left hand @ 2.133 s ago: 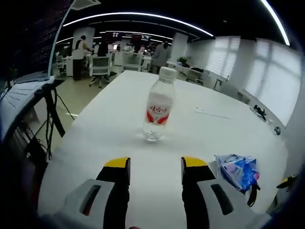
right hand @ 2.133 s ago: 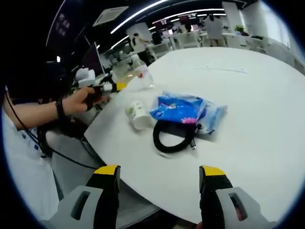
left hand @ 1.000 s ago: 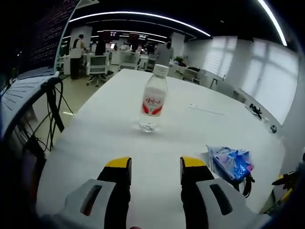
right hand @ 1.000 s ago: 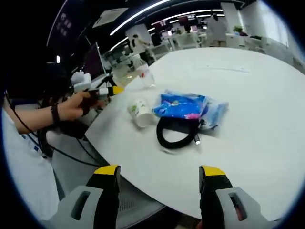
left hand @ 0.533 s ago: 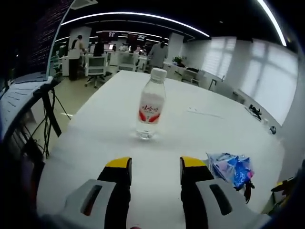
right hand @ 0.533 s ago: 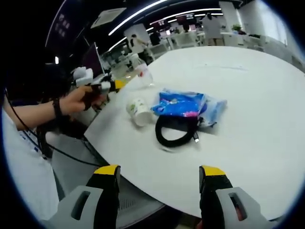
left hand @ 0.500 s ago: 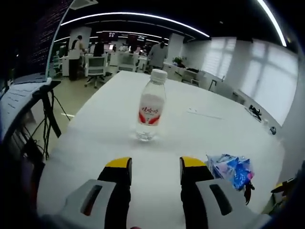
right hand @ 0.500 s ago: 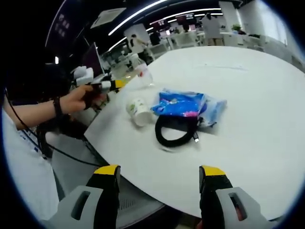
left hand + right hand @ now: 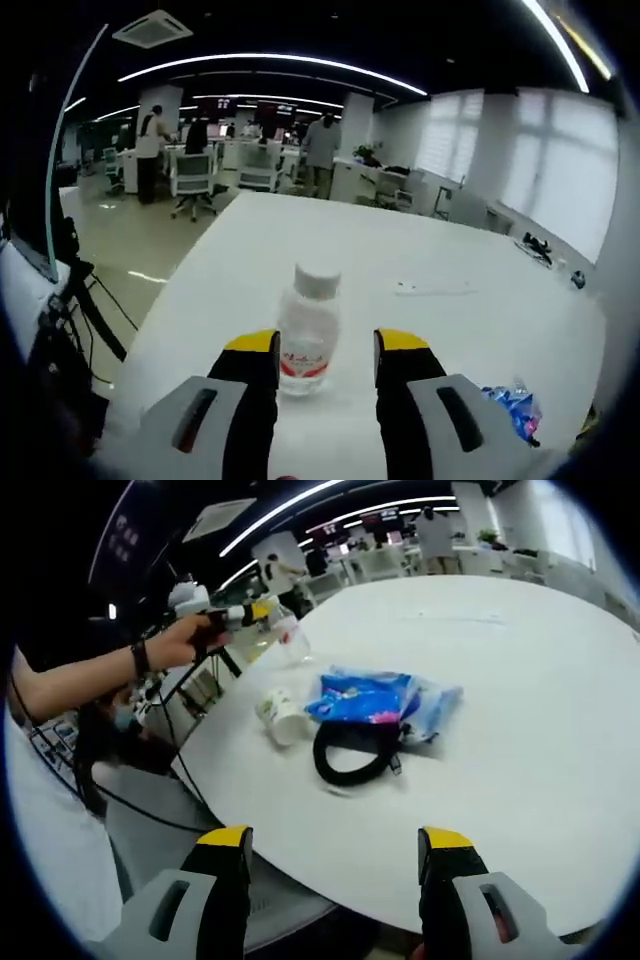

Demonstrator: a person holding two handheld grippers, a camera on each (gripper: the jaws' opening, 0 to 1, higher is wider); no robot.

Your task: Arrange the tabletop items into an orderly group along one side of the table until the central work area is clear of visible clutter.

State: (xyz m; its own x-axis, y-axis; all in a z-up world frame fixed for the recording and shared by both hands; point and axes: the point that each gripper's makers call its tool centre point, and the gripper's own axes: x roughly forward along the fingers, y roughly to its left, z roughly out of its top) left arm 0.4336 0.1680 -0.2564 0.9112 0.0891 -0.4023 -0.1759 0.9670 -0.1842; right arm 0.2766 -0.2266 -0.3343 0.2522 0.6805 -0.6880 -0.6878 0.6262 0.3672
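Left gripper view: your open left claw (image 9: 325,352) straddles the bottle (image 9: 305,330); clench off-centre and it may topple across the desk (image 9: 450,330).

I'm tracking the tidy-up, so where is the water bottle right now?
In the left gripper view the water bottle stands upright on the white table, between the open left tongs.

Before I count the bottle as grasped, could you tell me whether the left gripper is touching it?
Cannot tell. In the left gripper view the water bottle stands between the open jaws of the left gripper, but any gap or contact is unclear.
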